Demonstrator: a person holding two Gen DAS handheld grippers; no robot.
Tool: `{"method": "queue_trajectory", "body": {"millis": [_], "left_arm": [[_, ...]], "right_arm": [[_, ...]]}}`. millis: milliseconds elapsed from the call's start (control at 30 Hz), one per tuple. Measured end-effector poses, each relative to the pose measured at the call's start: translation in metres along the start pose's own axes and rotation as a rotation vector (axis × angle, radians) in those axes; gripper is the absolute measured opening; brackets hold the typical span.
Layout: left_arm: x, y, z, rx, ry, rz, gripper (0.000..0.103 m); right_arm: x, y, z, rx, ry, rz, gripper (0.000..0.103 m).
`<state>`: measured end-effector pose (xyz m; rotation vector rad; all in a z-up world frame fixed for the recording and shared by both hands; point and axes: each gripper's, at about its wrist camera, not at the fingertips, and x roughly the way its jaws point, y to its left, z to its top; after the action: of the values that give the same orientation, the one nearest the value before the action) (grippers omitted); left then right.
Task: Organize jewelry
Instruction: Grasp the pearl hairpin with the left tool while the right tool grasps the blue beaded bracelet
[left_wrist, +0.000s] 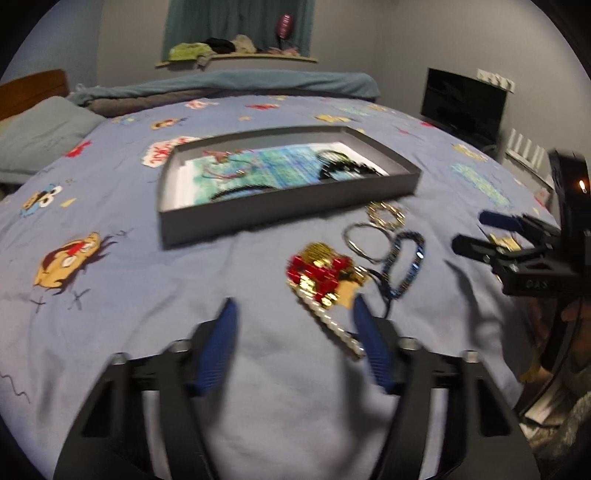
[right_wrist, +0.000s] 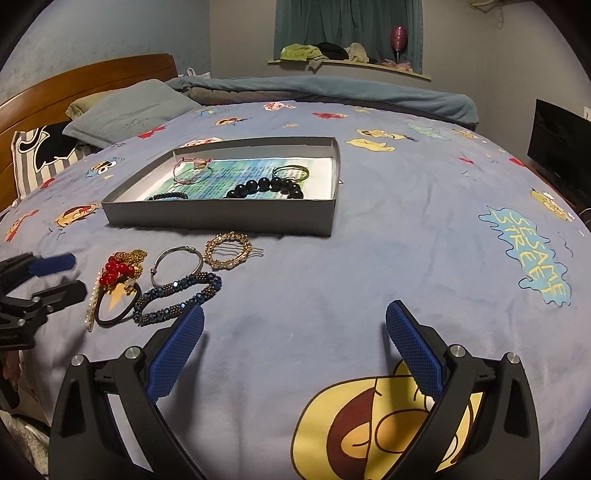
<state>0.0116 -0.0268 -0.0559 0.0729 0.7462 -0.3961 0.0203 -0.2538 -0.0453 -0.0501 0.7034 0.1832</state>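
Jewelry is partly sorted: several bracelets lie in the grey box (right_wrist: 221, 218), a cluster (right_wrist: 155, 277) waits on the bedspread just before it, while left gripper (left_wrist: 293, 314) and right gripper (right_wrist: 295, 321) both gape empty

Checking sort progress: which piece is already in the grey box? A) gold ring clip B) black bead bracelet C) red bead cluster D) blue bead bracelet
B: the black bead bracelet lies inside the grey box, while the other three lie on the bedspread in front of it.
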Motion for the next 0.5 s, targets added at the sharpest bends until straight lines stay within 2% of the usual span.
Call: {"method": "queue_trajectory", "body": {"millis": [100,167,267,333,500], "left_arm": [[0.002,-0.007,-0.002,0.019,0.01,-0.035,0.038],[0.005,-0.011,-0.003,0.025,0.025,-0.048,0.036],[0.01,-0.013,-0.005,0.03,0.044,-0.045,0.033],[0.012,-0.012,-0.005,0.027,0.052,-0.041,0.02],[0.01,-0.004,-0.004,0.003,0.048,-0.033,0.01]], "right_arm": [[0.0,0.001,0.0,0.0,0.001,0.0,0.097],[0.0,0.001,-0.001,0.0,0.002,0.001,0.097],[0.0,0.001,-0.001,0.0,0.004,0.002,0.097],[0.0,0.002,-0.002,-0.002,0.004,0.004,0.097],[-0.001,0.005,-0.001,-0.008,0.0,0.016,0.097]]}}
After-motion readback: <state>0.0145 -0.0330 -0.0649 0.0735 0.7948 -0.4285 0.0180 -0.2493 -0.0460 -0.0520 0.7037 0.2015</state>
